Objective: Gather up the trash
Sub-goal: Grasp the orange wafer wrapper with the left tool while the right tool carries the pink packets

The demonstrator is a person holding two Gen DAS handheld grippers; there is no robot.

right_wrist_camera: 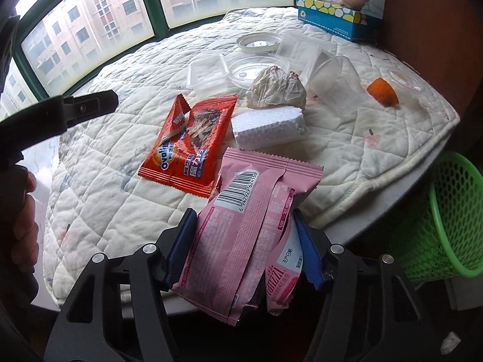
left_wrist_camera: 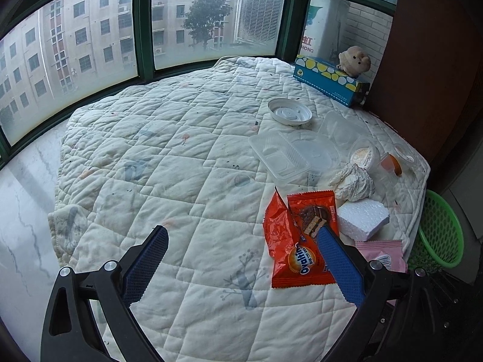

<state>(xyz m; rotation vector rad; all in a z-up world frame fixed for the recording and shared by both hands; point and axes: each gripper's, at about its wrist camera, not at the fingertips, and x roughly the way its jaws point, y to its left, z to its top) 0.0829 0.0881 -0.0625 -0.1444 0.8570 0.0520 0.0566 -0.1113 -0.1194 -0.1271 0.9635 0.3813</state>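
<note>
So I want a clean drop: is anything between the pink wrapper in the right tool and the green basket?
Nothing visible. The pink wrapper hangs in the right tool past the quilt's edge; the green basket sits lower right, top open.

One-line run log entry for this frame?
right tongs: shut on pink foil snack wrapper | left tongs: open beside orange Ovaltine wrapper | green mesh basket: wrapper not yet inside

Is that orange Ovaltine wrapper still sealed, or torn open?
Torn open. The orange wrapper lies flat on the quilt, one top corner ripped into a loose flap.
</note>
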